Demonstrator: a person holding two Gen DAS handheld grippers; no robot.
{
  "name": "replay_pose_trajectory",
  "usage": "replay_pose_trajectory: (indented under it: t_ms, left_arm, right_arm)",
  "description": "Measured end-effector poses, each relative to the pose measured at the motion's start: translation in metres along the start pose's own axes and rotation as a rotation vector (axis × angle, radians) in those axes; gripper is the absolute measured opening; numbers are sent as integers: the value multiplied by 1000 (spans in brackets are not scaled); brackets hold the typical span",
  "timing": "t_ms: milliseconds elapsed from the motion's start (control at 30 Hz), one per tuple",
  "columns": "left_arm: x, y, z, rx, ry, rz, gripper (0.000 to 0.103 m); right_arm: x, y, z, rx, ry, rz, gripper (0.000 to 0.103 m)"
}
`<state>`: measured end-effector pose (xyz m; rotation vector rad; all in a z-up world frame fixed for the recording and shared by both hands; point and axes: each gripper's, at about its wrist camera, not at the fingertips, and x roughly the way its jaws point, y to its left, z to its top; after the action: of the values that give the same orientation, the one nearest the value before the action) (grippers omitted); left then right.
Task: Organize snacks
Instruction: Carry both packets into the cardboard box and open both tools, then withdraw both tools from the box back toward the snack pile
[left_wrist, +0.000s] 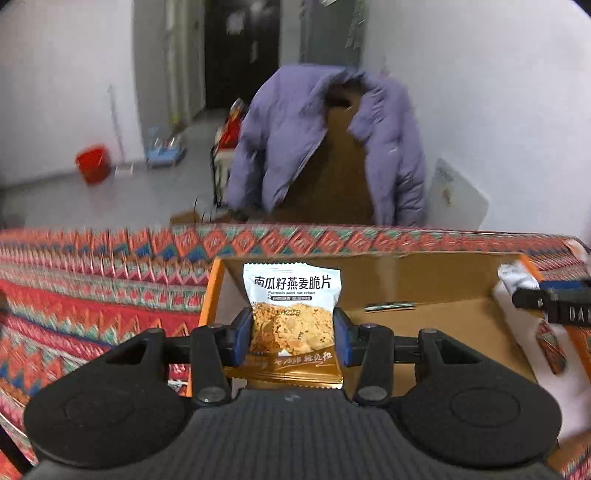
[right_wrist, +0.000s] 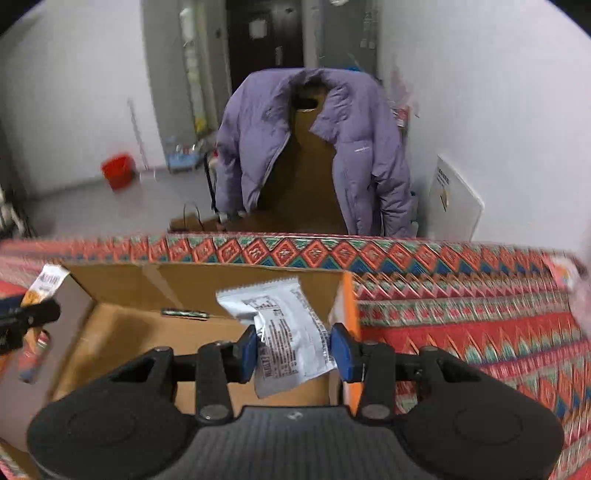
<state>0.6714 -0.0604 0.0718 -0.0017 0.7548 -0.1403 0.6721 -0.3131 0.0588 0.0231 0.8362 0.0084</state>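
Snacks pinched in both our grippers, our left gripper (left_wrist: 293, 332) clamps an upright oat crisp packet (left_wrist: 291, 317) over the cardboard box's (left_wrist: 436, 273) left edge, our right gripper (right_wrist: 293, 350) clamps a tilted white packet (right_wrist: 288, 332) over its right edge, patterned cloth (right_wrist: 461, 302) beneath.

Desk cloth (right_wrist: 461, 332): red, teal, blue zigzag-diamond pattern. Cardboard box (left_wrist: 424, 280): brown, orange edges. Jacket (right_wrist: 354, 147): lilac. Bucket (left_wrist: 93, 162): red.
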Motion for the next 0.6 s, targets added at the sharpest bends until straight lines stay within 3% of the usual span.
replay_pose_trajectory:
  t_ms: [100,133,200,233,267,333,400,600]
  left_arm:
    - [22,10,-3,-27,66,3,47]
    - [23,12,-1,-32,61,-11,52]
    - [18,18,2,-44,39,-41,66]
    - [16,18,4,-39,29,-46,76]
    - [13,18,9,-36,17,-40,80]
    - [6,22,14,-34,7,-47,80]
    - [-6,25,18,-37,6,-53,80]
    - [-73,39,25,-28,-58,-41,86]
  right_arm:
    - [20,17,-1,-52,48,-29,41]
    - [26,19,-2,-63,61,-39,42]
    - [34,25,-4,-98,69,-51,50]
    - [34,30,-4,-121,57,-61,59]
    - [32,35,-5,-145,48,-70,70]
    - [23,38,-6,-157,30,-54,77]
    - [3,41,-4,-165,4,-30,77]
    - [-65,28,9,-140,-72,-29,84]
